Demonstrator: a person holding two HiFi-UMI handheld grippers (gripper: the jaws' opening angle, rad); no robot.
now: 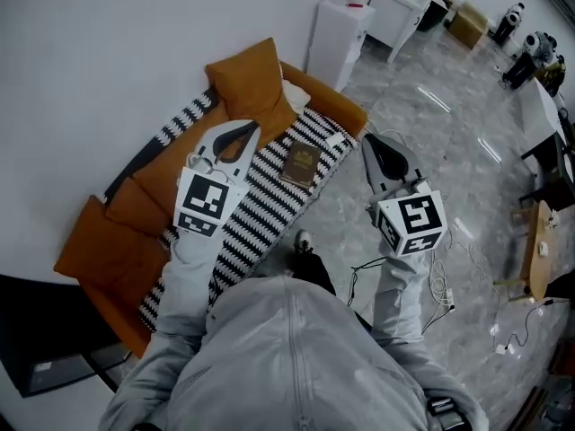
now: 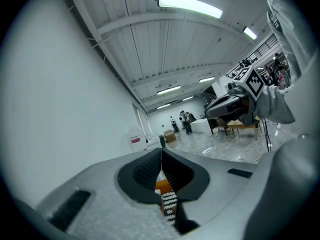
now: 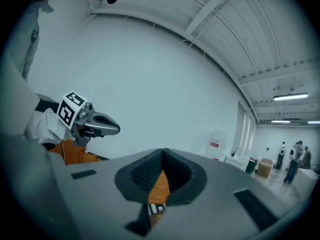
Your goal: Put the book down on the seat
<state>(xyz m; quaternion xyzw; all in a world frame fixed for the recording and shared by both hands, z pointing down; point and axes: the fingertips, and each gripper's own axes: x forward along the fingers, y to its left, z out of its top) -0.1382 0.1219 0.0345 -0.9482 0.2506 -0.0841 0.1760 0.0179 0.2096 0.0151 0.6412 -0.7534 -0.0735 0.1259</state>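
Big bright hall w/ a shiny marble floor and a plain white wall. Against that wall sits an orange sofa with a black-and-white zigzag throw along the seat.

The book (brown cover, can't read it) lies flat on the throw near the sofa's far end, just below an orange cushion. Neither claw touches it.

The left claw hangs over the seat, a bit left of the book. Its own view shows the jaws pressed together with nothing between them, only sofa and throw showing past the tips. The right claw is out over the floor past the sofa's front edge. It's also closed tight and empty.

So imo the put-down is basically done and what's left is getting clear cleanly. Tips for that:

- Keep both claws shut and lift the left one up and back, not sideways. A sideways drag could snag the throw and pull the book w/ it.
- Leave the book alone. It looks fully supported and not hanging off the front edge, so a nudge only risks sliding it toward the floor.
- Right claw has open floor under it, so it can just drop back to the person's side, no rush.
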